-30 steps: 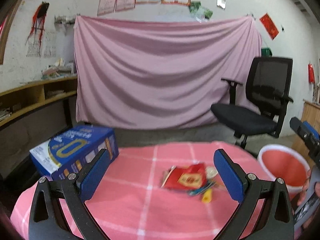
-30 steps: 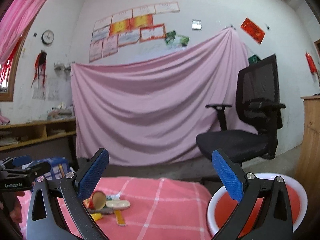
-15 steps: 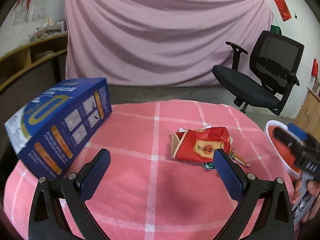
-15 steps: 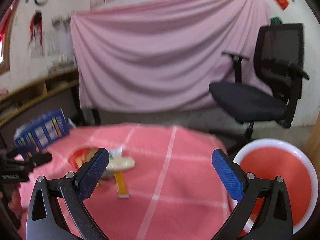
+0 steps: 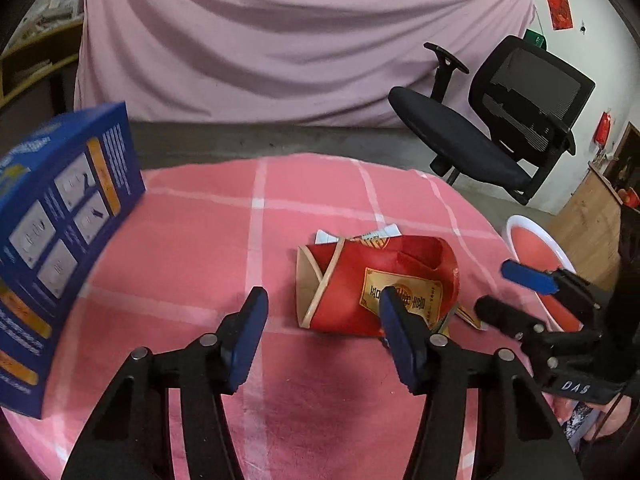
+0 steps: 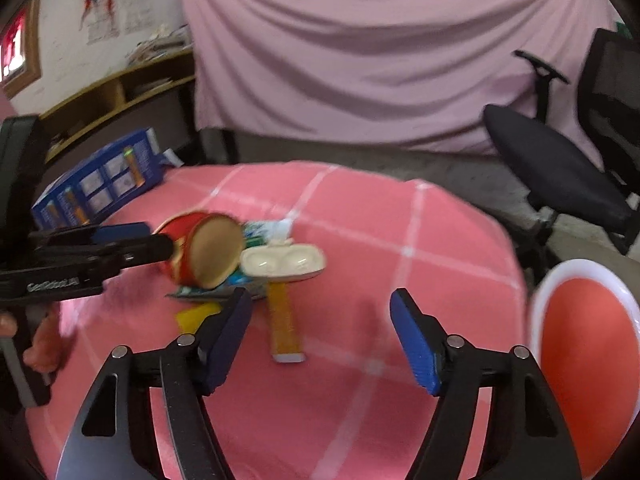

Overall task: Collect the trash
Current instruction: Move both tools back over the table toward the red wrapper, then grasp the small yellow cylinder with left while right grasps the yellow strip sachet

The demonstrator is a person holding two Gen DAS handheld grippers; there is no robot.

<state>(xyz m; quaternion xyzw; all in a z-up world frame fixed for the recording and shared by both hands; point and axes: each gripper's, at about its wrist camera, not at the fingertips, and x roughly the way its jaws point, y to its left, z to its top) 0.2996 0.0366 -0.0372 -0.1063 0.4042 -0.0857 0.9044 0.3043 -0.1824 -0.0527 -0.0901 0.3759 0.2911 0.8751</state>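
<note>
Left wrist view: left tool (image 5: 320,304) over the pink checked tabletop (image 5: 200,248), jaws apart and closing, nothing between them; right-hand pad overlapping the crushed red paper cup (image 5: 376,280). Cup lying on its side mid-tabletop atop flat wrappers. Blue box (image 5: 60,216) at left edge. Right wrist view: right tool (image 6: 320,320) likewise apart and closing on nothing, near a yellow strip (image 6: 285,328). Red bin (image 6: 584,360) beside tabletop.
</note>
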